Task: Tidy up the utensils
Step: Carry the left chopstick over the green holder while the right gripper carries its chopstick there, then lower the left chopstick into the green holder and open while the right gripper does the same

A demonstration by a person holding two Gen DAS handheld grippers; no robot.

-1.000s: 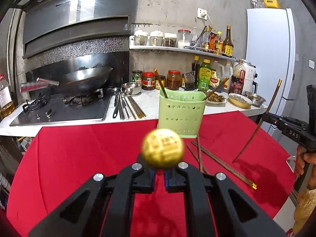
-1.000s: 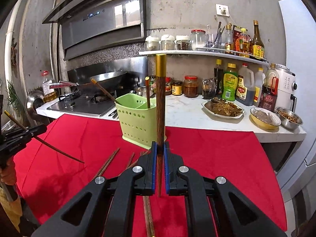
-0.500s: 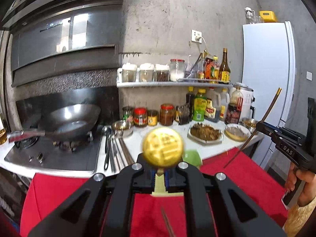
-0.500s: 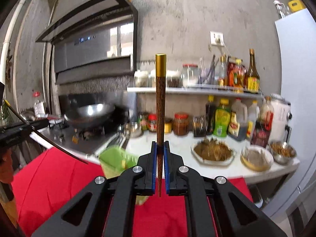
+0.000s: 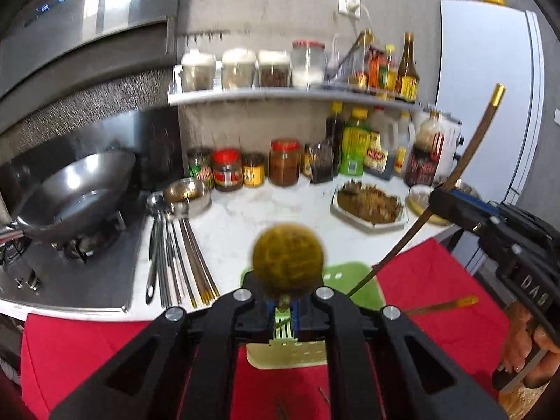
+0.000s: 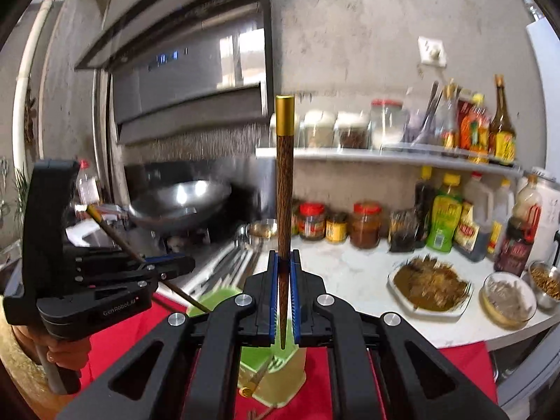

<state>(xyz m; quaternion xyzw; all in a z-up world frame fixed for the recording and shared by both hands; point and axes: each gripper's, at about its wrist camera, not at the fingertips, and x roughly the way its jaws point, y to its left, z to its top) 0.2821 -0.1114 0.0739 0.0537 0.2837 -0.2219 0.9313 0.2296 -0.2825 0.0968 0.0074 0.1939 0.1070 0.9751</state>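
My left gripper [image 5: 284,315] is shut on a brown chopstick whose gold cap [image 5: 287,261] points at the camera; its lower end reaches into the green utensil holder [image 5: 353,280] just below. My right gripper [image 6: 284,294] is shut on another gold-capped chopstick [image 6: 284,189] held upright, tip over the green holder [image 6: 276,367]. In the left wrist view the right gripper [image 5: 455,203] holds its chopstick [image 5: 469,150] slanted, tip at the holder's rim. In the right wrist view the left gripper [image 6: 168,269] and its chopstick [image 6: 115,234] show at left. A chopstick [image 6: 257,381] leans in the holder.
The holder stands on a red cloth [image 5: 105,350] before a white counter [image 5: 245,220] with metal utensils [image 5: 175,245], jars, bottles, food dishes [image 5: 367,203] and a wok [image 5: 70,196] on the stove. A chopstick [image 5: 444,304] sticks out at the holder's right. A fridge [image 5: 490,87] stands at right.
Both grippers have risen and moved forward over the green holder with their chopsticks. The two chopstick tips now reach down at the holder's mouth.
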